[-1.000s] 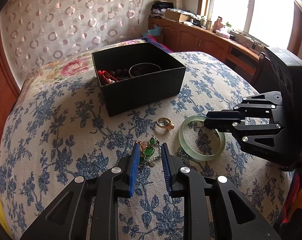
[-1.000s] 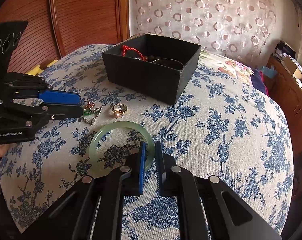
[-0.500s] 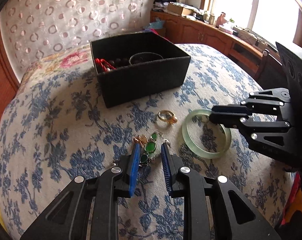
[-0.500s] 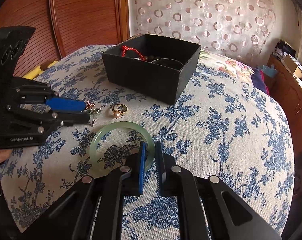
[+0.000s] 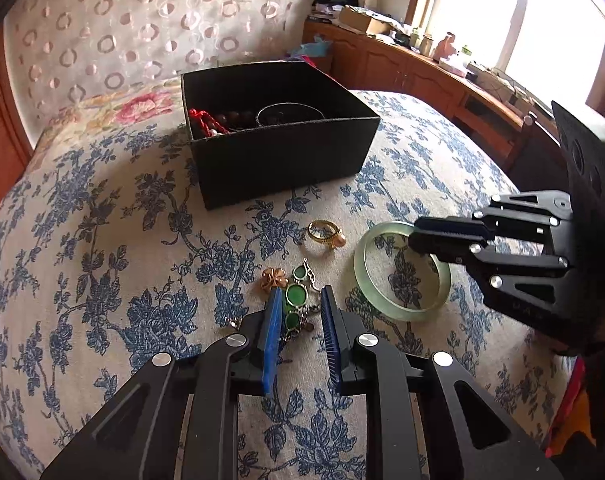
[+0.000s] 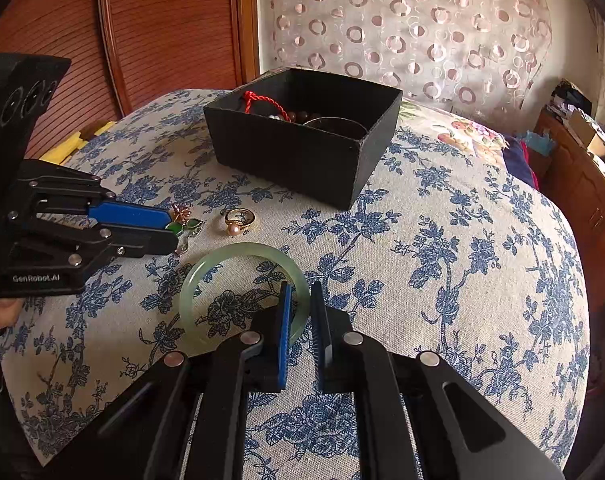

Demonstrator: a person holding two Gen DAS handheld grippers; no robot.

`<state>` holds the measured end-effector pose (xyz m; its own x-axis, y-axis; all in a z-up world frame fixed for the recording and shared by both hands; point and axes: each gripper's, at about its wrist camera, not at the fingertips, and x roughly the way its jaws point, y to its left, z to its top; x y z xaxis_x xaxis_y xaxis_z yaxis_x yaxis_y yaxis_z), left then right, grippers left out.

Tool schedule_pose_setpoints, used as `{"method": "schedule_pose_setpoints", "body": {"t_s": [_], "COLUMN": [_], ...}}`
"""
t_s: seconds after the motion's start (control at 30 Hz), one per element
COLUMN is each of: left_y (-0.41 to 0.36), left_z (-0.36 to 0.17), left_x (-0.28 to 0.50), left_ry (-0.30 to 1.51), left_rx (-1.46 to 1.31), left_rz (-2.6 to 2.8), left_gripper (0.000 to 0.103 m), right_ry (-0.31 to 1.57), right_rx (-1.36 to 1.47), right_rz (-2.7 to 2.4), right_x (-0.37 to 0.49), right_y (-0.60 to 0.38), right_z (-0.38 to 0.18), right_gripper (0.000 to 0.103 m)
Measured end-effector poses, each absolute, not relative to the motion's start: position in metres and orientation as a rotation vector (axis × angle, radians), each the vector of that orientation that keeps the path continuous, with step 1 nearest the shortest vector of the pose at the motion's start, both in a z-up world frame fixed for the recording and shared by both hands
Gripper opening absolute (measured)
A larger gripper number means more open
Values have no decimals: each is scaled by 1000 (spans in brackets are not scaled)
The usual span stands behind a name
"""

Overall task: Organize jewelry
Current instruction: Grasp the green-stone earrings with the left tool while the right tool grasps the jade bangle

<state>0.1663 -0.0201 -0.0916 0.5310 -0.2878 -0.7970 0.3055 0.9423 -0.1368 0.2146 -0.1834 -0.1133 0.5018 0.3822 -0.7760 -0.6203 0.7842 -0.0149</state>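
Left hand-held gripper straddles green-stone jewelry, jaws apart; right view alone shows right hand-held gripper straddling bangle.

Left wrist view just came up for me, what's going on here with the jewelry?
A person is tidying jewelry off a floral cloth into a black box, which already holds a red cord and beads. The left tool is open, straddling a green-stone bracelet that lies on the cloth. The right tool has its fingers on either side of the jade bangle's rim; whether they grip it is unclear. A gold pearl ring lies loose between them.
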Motion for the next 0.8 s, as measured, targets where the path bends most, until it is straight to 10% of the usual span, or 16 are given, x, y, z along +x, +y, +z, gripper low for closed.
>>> {"method": "schedule_pose_setpoints", "body": {"t_s": [0.8], "left_y": [-4], "left_z": [-77], "left_x": [138], "left_ry": [868], "left_rx": [-79], "left_rz": [-327], "left_gripper": [11], "right_ry": [849], "right_rx": [-311], "right_rz": [617], "right_x": [215], "right_y": [-184], "right_z": [-114], "right_gripper": [11]}}
